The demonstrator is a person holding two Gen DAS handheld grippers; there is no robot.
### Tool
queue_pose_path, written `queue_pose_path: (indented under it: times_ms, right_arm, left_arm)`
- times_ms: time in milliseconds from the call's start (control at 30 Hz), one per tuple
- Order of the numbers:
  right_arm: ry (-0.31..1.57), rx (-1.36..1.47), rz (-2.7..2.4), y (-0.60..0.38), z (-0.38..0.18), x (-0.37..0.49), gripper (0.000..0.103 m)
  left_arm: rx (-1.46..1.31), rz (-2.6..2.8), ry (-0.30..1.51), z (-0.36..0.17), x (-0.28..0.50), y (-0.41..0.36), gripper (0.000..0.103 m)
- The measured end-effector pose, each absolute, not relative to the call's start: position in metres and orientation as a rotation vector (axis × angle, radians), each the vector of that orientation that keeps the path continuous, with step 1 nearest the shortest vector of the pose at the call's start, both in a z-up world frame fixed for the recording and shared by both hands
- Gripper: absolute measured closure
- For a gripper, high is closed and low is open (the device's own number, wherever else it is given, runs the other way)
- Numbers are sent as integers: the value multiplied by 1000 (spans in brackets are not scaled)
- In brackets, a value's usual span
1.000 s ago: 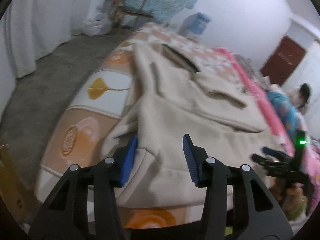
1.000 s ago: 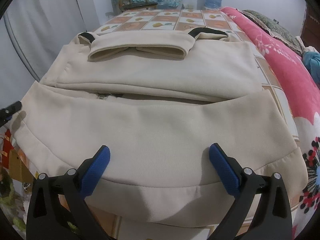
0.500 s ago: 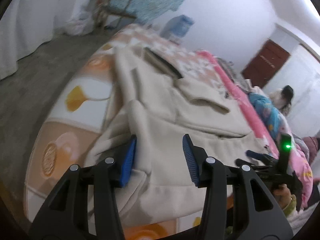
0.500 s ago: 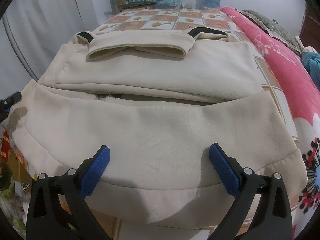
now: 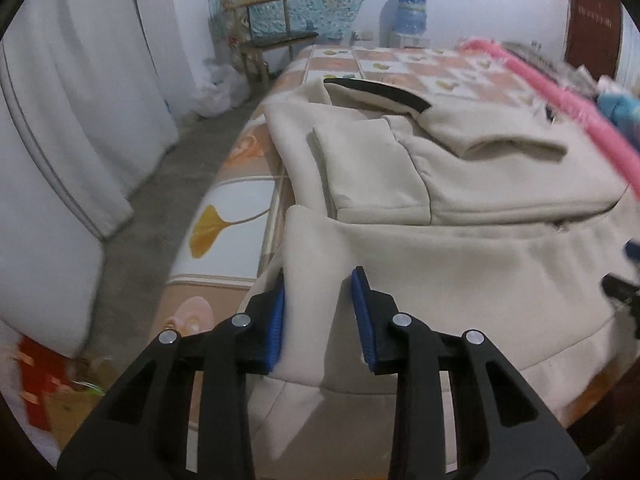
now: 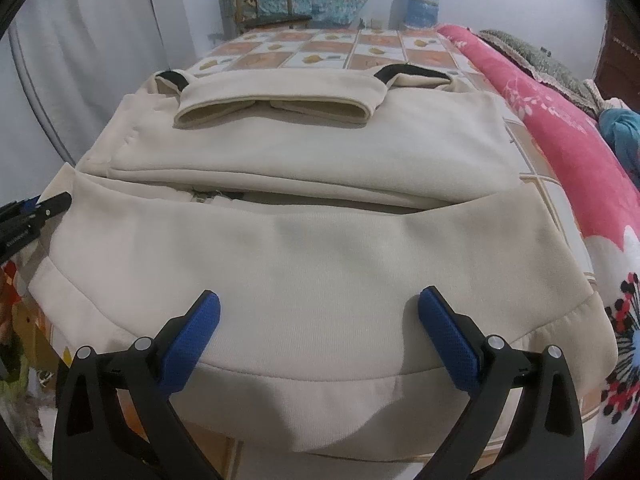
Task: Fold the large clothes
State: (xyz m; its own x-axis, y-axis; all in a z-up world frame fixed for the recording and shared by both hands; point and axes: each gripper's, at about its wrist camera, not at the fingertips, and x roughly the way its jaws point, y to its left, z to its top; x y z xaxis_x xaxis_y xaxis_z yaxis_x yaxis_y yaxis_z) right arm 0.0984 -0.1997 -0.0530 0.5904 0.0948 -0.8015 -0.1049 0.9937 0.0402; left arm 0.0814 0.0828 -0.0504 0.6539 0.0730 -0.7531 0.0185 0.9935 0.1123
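A large cream sweatshirt (image 6: 320,248) lies flat on the bed, sleeves folded across its top and black lining showing at the collar (image 5: 376,90). My left gripper (image 5: 320,316) is at the garment's near left corner. Its jaws are closing with a fold of the cream cloth (image 5: 316,280) between the blue pads, and a gap still shows. It also shows at the left edge of the right wrist view as the left gripper (image 6: 38,214). My right gripper (image 6: 320,336) stands wide open over the near hem (image 6: 320,400), holding nothing.
The bed sheet (image 5: 236,208) has orange and white squares; its left edge drops to a grey floor (image 5: 160,184). A pink flowered blanket (image 6: 560,148) runs along the right. A white curtain (image 5: 80,100), a wooden chair (image 5: 264,36) and a water bottle (image 6: 422,0) stand behind.
The left gripper's jaws have narrowed around the corner of the sweatshirt, and its view has rolled level and swung along the bed's left side. The right gripper has not moved.
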Motion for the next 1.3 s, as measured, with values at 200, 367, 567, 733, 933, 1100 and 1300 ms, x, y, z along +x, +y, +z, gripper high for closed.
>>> queue_pose_path:
  times_ms: [200, 367, 567, 733, 933, 1100, 1300]
  right_arm:
    - [936, 60, 218, -218, -45, 89, 6]
    - [891, 118, 152, -262, -20, 75, 7]
    - [843, 243, 93, -326, -6, 90, 17]
    - [866, 322, 89, -350, -16, 119, 39]
    - [919, 326, 85, -353, -32, 142, 53]
    - [926, 272, 110, -348, -23, 126, 61]
    - [945, 206, 116, -344, -21, 119, 67]
  left_arm:
    - [214, 111, 835, -52, 82, 69, 73]
    - [230, 126, 832, -51, 77, 67, 73]
    - [232, 134, 833, -53, 79, 65, 73]
    - [220, 132, 836, -54, 81, 64, 73]
    - [215, 131, 838, -55, 82, 65, 73]
    - [218, 134, 840, -55, 82, 66, 73]
    - [226, 139, 841, -54, 80, 64, 73]
